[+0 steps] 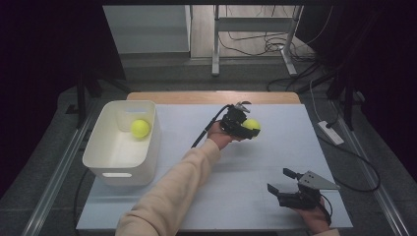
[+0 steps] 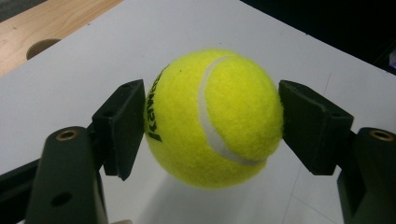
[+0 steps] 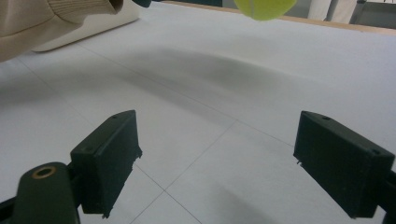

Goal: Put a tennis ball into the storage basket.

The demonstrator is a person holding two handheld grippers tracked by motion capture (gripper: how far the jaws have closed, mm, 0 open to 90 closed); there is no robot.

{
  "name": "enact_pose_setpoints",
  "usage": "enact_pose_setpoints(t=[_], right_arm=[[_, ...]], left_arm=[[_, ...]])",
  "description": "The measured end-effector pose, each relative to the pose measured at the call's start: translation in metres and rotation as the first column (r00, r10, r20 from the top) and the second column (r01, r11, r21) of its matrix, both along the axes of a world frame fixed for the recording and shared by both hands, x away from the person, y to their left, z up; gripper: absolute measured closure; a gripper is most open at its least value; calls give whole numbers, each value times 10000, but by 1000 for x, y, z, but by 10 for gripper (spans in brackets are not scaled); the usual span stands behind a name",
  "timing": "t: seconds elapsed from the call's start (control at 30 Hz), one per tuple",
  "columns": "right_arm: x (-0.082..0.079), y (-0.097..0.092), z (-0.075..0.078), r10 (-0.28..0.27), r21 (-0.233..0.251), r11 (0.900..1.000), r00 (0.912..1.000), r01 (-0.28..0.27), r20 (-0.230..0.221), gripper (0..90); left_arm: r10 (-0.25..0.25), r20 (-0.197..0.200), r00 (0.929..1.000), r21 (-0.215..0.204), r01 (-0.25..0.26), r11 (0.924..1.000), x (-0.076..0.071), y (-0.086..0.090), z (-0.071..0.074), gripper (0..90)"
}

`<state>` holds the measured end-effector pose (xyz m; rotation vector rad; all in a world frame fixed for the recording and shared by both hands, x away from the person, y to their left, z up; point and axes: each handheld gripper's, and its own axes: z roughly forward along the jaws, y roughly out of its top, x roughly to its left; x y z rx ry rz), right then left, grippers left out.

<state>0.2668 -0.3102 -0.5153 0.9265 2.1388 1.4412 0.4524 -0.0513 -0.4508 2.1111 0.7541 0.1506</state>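
Bin (image 1: pixel 101 156) holds one ball (image 1: pixel 140 128); left gripper (image 1: pixel 244 129) jaws clamp second ball (image 2: pixel 214 117) above tabletop (image 1: pixel 255 162), deposit pending; right gripper (image 3: pixel 229 163) jaws apart, idle.

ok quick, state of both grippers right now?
Left gripper: shut on the tennis ball, held clear of the table.
Right gripper: open, nothing between its jaws.

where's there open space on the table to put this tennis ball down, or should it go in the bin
Bare sheet lies between the white bin and the left hand-held gripper holding the tennis ball, and along the table's near edge left of the open right hand-held gripper. The bin holds one ball with floor to spare. Nowhere looks crowded.
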Motion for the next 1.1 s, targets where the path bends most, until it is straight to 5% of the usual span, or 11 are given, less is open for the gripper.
enact_pose_setpoints(t=[0.3,1.1], right_arm=[[0,0,0,2,-40,10000,10000,-2,-10,145],[0,1,-1,-35,-99,9999,10000,35,-38,145]], left_arm=[[28,-60,10000,-412,-30,9991,-5,11,7,279],[425,460,9980,-555,-399,9977,-21,47,27,280]])
